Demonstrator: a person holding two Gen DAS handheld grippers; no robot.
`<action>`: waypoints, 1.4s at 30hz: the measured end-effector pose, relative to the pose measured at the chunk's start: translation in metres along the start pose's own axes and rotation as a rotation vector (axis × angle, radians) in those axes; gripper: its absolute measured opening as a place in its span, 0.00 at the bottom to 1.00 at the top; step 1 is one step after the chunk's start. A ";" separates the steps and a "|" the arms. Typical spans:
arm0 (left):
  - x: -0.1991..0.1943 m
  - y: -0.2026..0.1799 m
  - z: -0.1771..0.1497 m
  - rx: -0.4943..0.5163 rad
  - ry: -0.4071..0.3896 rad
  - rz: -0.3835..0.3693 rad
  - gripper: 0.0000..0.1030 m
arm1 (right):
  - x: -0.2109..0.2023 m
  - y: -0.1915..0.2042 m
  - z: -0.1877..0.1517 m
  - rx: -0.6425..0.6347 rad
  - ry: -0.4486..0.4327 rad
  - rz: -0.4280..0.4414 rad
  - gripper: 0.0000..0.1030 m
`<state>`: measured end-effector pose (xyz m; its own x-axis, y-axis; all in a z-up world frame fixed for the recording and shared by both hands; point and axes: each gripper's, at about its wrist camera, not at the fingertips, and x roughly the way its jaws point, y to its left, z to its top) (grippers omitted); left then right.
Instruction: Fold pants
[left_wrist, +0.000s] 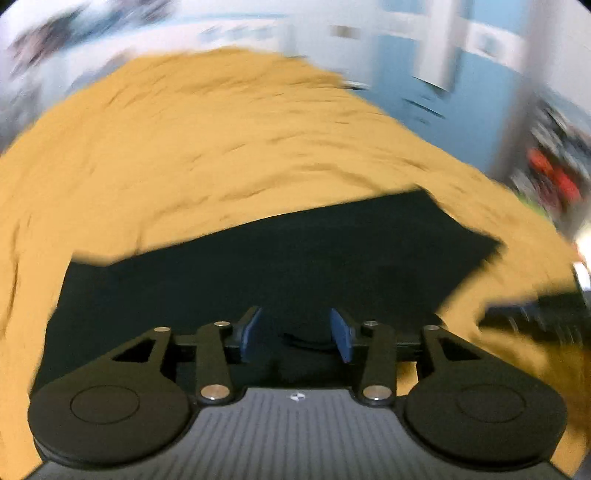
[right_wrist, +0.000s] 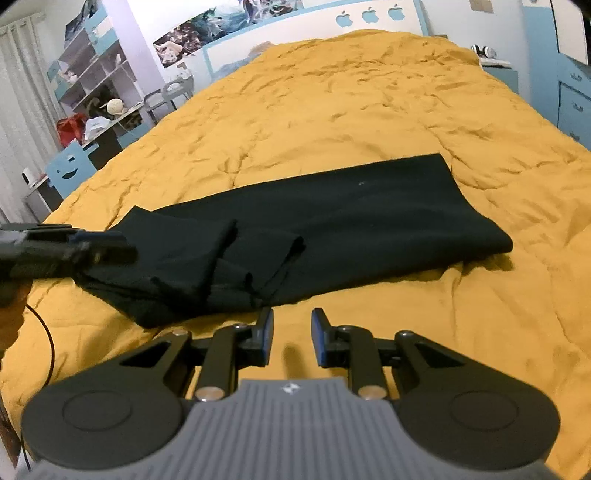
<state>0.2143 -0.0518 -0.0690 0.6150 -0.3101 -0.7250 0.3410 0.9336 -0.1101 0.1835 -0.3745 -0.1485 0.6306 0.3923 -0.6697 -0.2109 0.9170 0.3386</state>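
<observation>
Left claw (left_wrist: 295, 334): blue-padded jaws apart, nothing between, dark cloth beneath and ahead. Whole left view smeared by motion blur. Seen also from right wrist view at left edge (right_wrist: 86, 245), blurred, at or just over the left end of the cloth; contact not clear.

Right claw (right_wrist: 291, 338): blue pads (right_wrist: 266, 338) parted by a narrow gap, empty, only bedspread showing between. Hovering just short of the near edge of the cloth, not touching.

Black fabric pants (right_wrist: 332, 225): lying flat across the bed, folded into a long band running left to right. Right end squared off and neat. Left end rumpled, layers overlapping loosely with creased flaps. Same pants fill lower middle of left wrist view (left_wrist: 280, 258).

Mustard-yellow wrinkled quilted bedspread (right_wrist: 351, 103): covering the whole bed, under and around the pants.

Thin black cable (right_wrist: 50, 343) looping at lower left over the bedspread.

White-and-blue headboard with apple cut-outs (right_wrist: 369, 15) at far end. White shelving unit with clutter (right_wrist: 99, 74) at left. Blue drawer unit (right_wrist: 574, 103) at right.
</observation>
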 end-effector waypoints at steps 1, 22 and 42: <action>0.006 0.009 0.003 -0.078 0.006 -0.027 0.48 | 0.000 0.001 0.000 -0.006 -0.001 0.000 0.18; 0.060 -0.019 0.043 -0.261 0.076 -0.344 0.01 | 0.008 0.002 -0.001 -0.015 0.001 0.014 0.18; 0.015 0.041 0.001 -0.310 0.033 -0.144 0.12 | 0.039 -0.029 0.007 0.419 0.040 0.235 0.32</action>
<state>0.2388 -0.0189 -0.0838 0.5515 -0.4411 -0.7080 0.1867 0.8925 -0.4107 0.2193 -0.3864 -0.1799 0.5714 0.5950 -0.5652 -0.0197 0.6985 0.7153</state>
